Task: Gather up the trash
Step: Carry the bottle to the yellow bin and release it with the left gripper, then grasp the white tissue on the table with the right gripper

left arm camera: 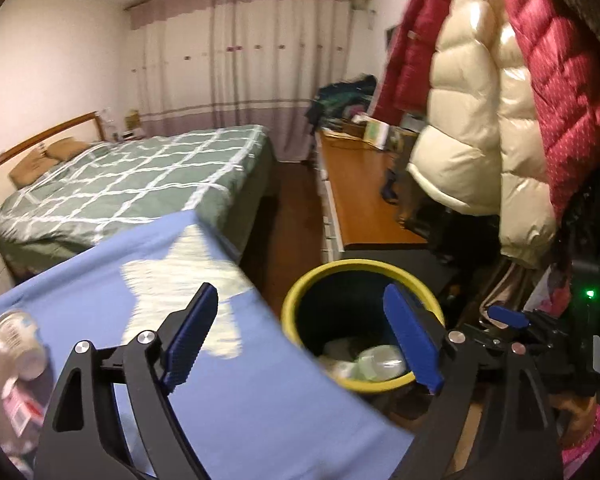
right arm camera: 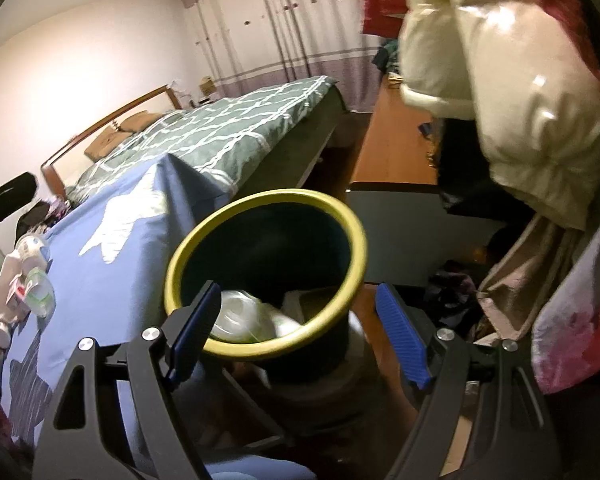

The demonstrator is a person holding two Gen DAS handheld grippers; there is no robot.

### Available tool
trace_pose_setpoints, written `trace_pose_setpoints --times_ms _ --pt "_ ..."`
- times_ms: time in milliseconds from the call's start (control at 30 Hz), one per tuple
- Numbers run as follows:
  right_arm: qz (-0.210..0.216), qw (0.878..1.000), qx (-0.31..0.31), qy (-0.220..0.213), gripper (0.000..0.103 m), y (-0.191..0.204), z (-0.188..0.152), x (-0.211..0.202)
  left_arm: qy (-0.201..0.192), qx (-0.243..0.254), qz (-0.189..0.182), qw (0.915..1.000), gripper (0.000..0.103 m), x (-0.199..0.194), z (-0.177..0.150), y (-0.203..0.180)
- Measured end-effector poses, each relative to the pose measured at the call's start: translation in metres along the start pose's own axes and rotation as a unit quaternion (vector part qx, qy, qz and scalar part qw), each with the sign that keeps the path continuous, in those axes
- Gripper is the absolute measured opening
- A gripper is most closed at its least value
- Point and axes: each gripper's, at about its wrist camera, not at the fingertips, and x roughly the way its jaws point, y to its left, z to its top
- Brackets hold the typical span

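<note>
Both tools stand wide open and empty over a bedroom scene: the left tool (left arm camera: 300, 336) hangs above the edge of a blue star-patterned cloth (left arm camera: 260, 408) covering the desk, the right tool (right arm camera: 296, 336) above a yellow-rimmed bin (right arm camera: 332, 216) standing just beside that desk. Pale plastic bottles (right arm camera: 240, 316) and other trash lie in the bottom of the bin, while more bottles and packets (right arm camera: 32, 276) remain on the cloth's far left. A green checked bed (left arm camera: 148, 168) and hanging puffer jackets (left arm camera: 472, 92) fill the background.
</note>
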Motion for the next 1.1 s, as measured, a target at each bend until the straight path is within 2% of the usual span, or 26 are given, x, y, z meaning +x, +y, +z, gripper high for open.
trace_pose_setpoints --times_ms 167,333,467,567,700,800,900,1033,1100 --pt "0.019 0.999 -0.031 0.009 0.076 0.041 0.002 0.006 -0.012 -0.024 0.053 0.9982 0.087 -0.047 -0.024 0.052" --pt "0.054 0.996 -0.072 0.024 0.076 0.101 0.005 0.017 -0.03 -0.072 0.136 0.9876 0.091 -0.109 -0.061 0.123" --pt "0.093 0.989 -0.106 0.034 0.076 0.156 0.008 0.025 -0.039 -0.108 0.21 0.9711 0.092 -0.154 -0.093 0.174" --pt "0.132 0.98 -0.144 0.042 0.076 0.209 0.009 0.029 -0.037 -0.134 0.277 0.9508 0.092 -0.189 -0.121 0.215" --pt "0.184 0.962 -0.192 0.054 0.076 0.282 0.007 0.035 -0.038 -0.166 0.338 0.9257 0.092 -0.229 -0.154 0.254" --pt "0.223 0.948 -0.218 0.059 0.076 0.335 0.004 0.036 -0.039 -0.183 0.352 0.9171 0.092 -0.249 -0.172 0.271" --pt "0.253 0.936 -0.236 0.061 0.076 0.381 0.001 0.037 -0.038 -0.191 0.361 0.912 0.092 -0.26 -0.186 0.283" --pt "0.288 0.922 -0.245 0.085 0.076 0.442 -0.005 0.045 -0.039 -0.19 0.361 0.9119 0.092 -0.261 -0.191 0.286" --pt "0.281 0.922 -0.249 0.092 0.076 0.461 -0.008 0.05 -0.038 -0.189 0.359 0.9131 0.092 -0.26 -0.192 0.282"
